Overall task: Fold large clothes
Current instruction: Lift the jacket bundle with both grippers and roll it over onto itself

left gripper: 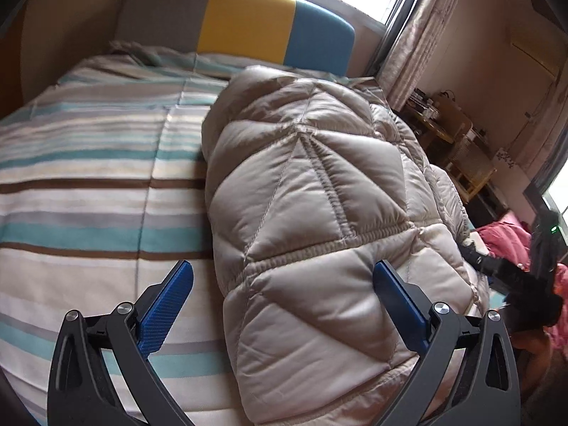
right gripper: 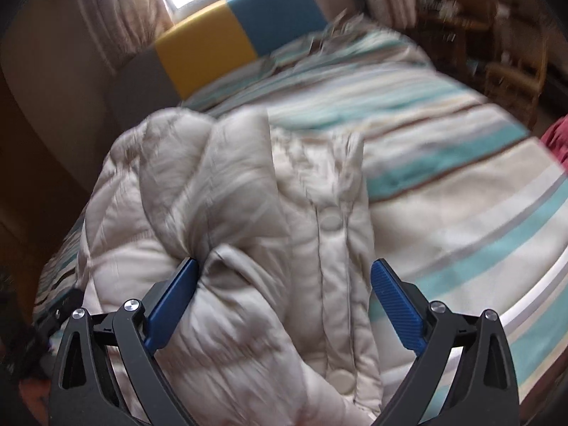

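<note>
On striped bed (left gripper: pixel 88 177) | beige quilted puffer jacket (left gripper: pixel 319 195) bunched, snaps showing | both tools wide open, empty

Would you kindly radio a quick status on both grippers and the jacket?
Left gripper open, nothing clamped. Right gripper open, jaws wide over the fabric. Beige puffer jacket bundled on the striped bedspread. Nothing in the way.

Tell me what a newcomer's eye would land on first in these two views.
First, the puffy beige quilted jacket, lying in a bundle on the striped bedspread and filling the middle of both views. Next, the blue-padded left gripper and right gripper, both spread wide over the jacket. Behind, a grey, yellow and blue headboard stands under the bright window.
</note>
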`<state>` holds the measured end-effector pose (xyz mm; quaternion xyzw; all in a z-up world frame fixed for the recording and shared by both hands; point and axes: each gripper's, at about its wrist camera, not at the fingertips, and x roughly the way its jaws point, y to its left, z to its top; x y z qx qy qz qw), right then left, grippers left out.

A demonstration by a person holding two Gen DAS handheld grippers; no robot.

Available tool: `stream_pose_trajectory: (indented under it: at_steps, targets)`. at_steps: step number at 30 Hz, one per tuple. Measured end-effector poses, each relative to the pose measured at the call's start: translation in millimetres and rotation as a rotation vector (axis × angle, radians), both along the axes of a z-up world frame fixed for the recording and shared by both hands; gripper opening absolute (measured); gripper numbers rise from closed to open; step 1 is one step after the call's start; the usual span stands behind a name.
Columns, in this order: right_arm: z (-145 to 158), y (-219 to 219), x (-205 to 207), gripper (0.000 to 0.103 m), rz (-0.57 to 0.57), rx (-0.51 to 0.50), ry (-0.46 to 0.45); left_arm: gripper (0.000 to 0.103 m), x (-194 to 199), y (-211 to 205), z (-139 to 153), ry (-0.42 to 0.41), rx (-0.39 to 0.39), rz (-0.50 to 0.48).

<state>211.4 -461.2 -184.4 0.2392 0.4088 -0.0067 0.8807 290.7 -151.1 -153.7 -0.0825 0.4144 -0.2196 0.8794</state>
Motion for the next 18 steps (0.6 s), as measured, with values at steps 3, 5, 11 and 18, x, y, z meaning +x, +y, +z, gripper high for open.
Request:
stream_pose_trajectory:
  at_steps: [3,5,11,18]
  targets:
    - [-12.7,-9.0,4.3,0.097,0.029,0.093,0.050,0.100,4.2,-0.8,-5.8,0.041,-0.017,-0.035]
    - [-19.6,-14.6,8.9,0.097,0.039,0.160,0.083,0.100,6.4,-3.2,-8.3,0.056,-0.021,-0.062]
    - [-28.0,-16.2,21.6,0.097,0.125,0.248,0.115,0.100,15.3,-6.2,-24.2,0.149,-0.089,-0.143]
    - [-29.4,-6.7,47.0,0.093,0.217,0.320,0.125,0.100,17.7,-18.4,-25.9,0.162,-0.073,-0.160]
